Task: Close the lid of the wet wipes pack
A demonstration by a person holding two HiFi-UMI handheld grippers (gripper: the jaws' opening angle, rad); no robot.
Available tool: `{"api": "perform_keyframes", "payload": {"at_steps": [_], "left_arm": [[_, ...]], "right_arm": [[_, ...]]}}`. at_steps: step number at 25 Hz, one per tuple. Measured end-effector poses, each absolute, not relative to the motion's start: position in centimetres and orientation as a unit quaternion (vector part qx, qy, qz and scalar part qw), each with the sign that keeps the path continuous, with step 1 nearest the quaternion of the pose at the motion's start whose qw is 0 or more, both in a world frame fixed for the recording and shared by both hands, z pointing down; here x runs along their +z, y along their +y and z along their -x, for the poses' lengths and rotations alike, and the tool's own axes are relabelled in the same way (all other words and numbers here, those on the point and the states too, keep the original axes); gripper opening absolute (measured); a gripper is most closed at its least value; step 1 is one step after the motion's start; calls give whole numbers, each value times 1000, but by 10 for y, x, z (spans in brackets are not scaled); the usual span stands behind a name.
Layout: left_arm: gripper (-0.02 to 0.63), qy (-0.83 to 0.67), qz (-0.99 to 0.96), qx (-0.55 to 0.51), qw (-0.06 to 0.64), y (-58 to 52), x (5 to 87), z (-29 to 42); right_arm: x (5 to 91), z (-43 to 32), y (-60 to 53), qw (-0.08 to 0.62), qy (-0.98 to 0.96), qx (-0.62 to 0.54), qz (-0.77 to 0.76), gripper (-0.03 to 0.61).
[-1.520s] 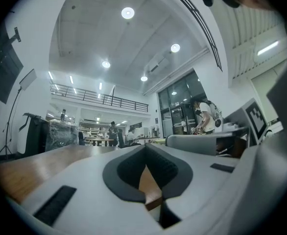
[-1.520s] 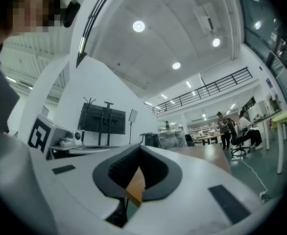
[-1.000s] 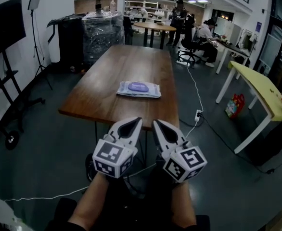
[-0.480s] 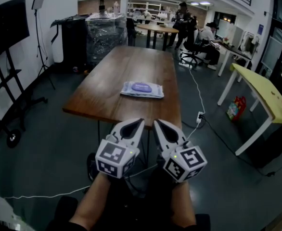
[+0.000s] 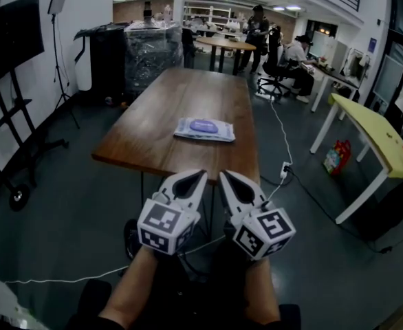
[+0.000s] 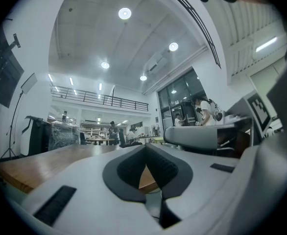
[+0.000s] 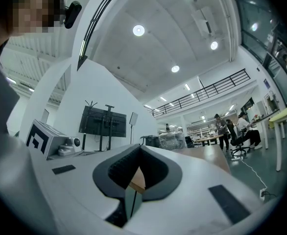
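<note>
The wet wipes pack (image 5: 203, 129), pale blue with a purple oval lid on top, lies flat near the front of the long wooden table (image 5: 181, 91). At this distance I cannot tell how the lid stands. Both grippers hang side by side in front of the table's near edge, well short of the pack. In the head view my left gripper (image 5: 199, 174) has its jaws together with nothing in them, and so does my right gripper (image 5: 223, 174). The left gripper view shows the left gripper (image 6: 145, 146) tips meeting; the right gripper view shows the same for the right gripper (image 7: 139, 147).
A yellow-topped table (image 5: 366, 126) stands at the right, with a white cable (image 5: 281, 135) running along the floor beside the wooden table. At the left is a screen on a wheeled stand (image 5: 9, 40). A wrapped black cabinet (image 5: 143, 47) and several people (image 5: 256, 26) are beyond the table.
The head view has shifted slightly, so the table and pack sit a little lower and further right in the picture. Both grippers keep their place and stay shut.
</note>
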State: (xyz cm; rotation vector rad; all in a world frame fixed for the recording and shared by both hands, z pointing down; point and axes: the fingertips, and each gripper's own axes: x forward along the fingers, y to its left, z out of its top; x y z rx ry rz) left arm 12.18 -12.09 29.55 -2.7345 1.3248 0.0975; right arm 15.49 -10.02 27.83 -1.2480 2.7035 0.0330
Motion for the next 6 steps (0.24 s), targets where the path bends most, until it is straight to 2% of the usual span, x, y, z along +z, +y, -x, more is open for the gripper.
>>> {"api": "perform_keyframes", "payload": {"at_steps": [6], "left_arm": [[5, 434, 899, 31, 51, -118, 291, -123]], "right_arm": [[273, -154, -98, 77, 905, 16, 417, 9]]}}
